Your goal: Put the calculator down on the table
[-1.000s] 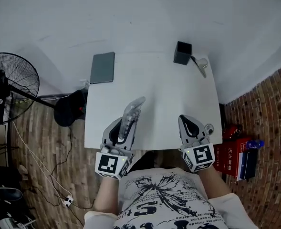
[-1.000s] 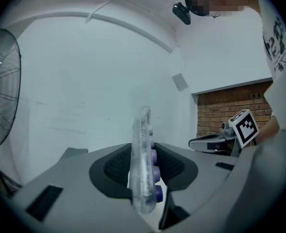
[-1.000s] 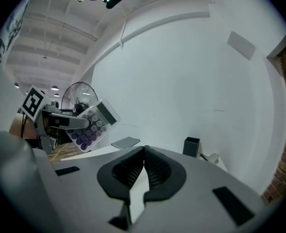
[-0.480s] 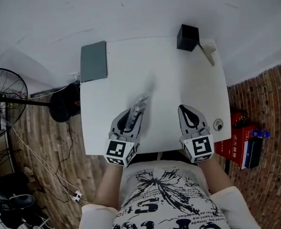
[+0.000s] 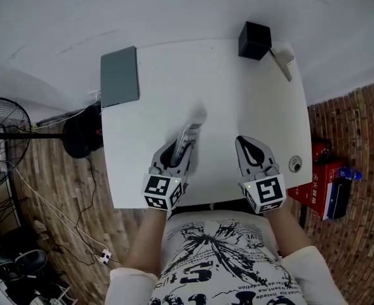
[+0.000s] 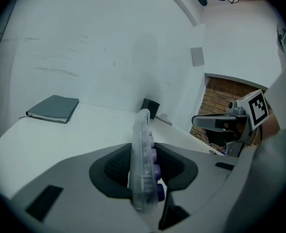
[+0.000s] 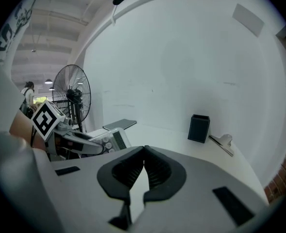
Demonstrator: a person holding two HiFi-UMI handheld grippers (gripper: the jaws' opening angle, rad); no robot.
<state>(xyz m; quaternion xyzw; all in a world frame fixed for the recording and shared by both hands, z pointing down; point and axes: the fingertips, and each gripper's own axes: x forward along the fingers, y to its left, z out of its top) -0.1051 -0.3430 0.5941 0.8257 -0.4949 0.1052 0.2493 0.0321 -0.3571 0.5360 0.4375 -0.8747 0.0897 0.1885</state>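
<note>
Here the white bench (image 5: 225,94) fills the middle of the head view, with a grey notebook (image 5: 119,76) at its far left corner and a black box (image 5: 254,40) at its far right corner. Over the bench's near edge, the left gripper (image 5: 174,152) has its fingers pinching the calculator (image 6: 143,135), a clear-cased one held on edge with purple keys. The right gripper (image 7: 143,165), over the same edge, has its fingers pressed together on nothing.

To set it down well, I judge the wrist should roll until the calculator's back faces the bench's bare middle, then lower to contact before the fingers spread.

No view shows the calculator's lower edge, so I cannot tell whether it touches the bench. A small round thing (image 5: 294,164) at the bench's near right edge is too small to name.
</note>
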